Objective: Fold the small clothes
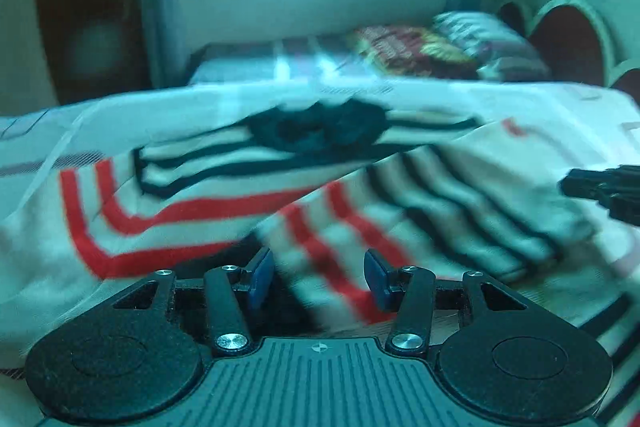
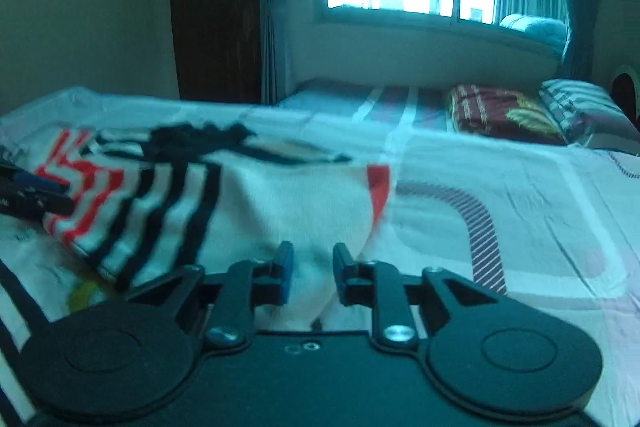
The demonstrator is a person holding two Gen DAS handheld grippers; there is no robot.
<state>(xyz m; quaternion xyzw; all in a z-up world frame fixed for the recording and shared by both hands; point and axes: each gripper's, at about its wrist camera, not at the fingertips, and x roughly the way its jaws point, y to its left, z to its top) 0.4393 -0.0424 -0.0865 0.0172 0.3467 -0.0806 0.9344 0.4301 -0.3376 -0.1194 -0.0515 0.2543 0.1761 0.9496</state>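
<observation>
That little striped knit top (image 1: 256, 187) is lying rumpled on the bedsheet (image 2: 520, 187), and it's looking soft, light and floppy, so pinching a hem edge or sleeve seems the way. Left gripper (image 1: 319, 279) is sitting apart over it; right gripper (image 2: 313, 273) is hovering narrowly parted, gripping nothing.

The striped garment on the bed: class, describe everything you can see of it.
The striped garment is white, soft-looking cloth with red and dark stripes and a dark patch near its far edge. It lies rumpled and partly folded over itself on the patterned bedsheet, blurred. The left tongs stand open close over it; the right tongs are parted near its plain white end.
</observation>
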